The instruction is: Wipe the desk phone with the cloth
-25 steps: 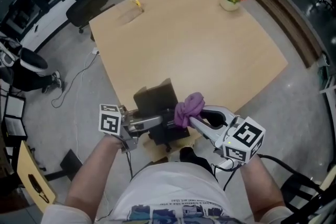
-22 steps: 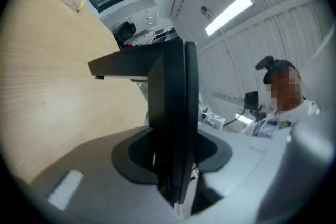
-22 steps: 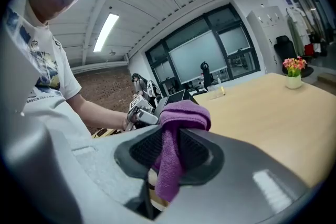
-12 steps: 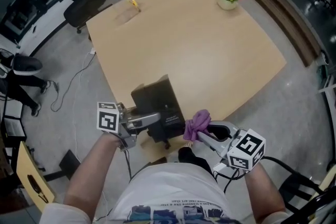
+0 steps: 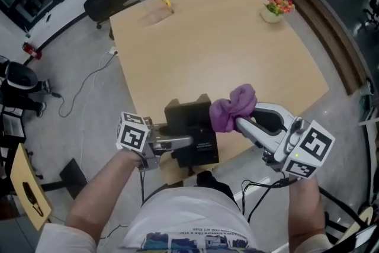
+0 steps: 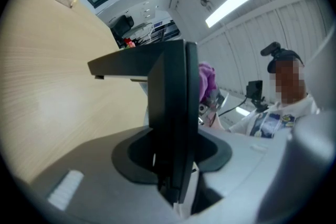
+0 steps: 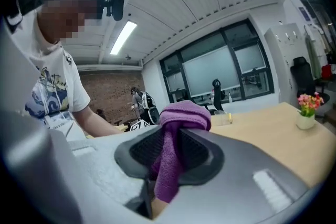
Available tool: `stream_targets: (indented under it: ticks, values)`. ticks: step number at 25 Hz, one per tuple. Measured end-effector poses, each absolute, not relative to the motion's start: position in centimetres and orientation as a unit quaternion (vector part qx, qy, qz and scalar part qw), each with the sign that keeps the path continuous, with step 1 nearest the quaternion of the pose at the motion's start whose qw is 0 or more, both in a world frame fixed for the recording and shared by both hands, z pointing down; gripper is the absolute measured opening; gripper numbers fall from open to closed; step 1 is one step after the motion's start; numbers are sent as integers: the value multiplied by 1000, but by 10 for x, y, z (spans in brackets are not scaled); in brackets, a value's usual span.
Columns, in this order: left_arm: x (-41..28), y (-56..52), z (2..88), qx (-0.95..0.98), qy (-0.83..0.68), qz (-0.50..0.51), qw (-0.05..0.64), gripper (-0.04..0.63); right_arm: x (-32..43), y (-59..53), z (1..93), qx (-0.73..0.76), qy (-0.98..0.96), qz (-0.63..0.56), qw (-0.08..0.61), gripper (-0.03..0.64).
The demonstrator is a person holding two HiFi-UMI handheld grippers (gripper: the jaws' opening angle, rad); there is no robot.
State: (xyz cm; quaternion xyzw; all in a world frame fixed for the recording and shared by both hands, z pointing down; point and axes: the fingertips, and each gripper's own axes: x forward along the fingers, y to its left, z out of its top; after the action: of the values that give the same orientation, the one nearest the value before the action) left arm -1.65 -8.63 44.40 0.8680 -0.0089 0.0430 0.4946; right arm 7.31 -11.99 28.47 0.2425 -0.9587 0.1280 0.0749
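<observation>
Near table edge, desk phone, white lettering perhaps unreadable; cloth beside

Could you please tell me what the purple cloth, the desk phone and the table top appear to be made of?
The cloth: soft, napped fabric, probably microfibre; it bunches in limp folds.
The desk phone: likely matte black plastic; hard, flat panels, little shine.
The table top: pale wood or wood-look laminate, satin finish; faint straight grain shows.
</observation>
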Motion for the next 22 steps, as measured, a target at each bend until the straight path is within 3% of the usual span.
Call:
stream_targets:
  ticks: [10, 16, 22]
  values:
    - [4, -58, 427, 865, 32, 70, 495, 181, 15, -160, 252, 100, -989, 100, 41, 92]
    - [13, -49, 419, 867, 50, 89, 487, 181, -19, -152, 288, -10, -989, 102, 111, 92]
    - [16, -47, 415, 869, 44, 90, 486, 180, -25, -168, 331, -16, -980, 114, 163, 91]
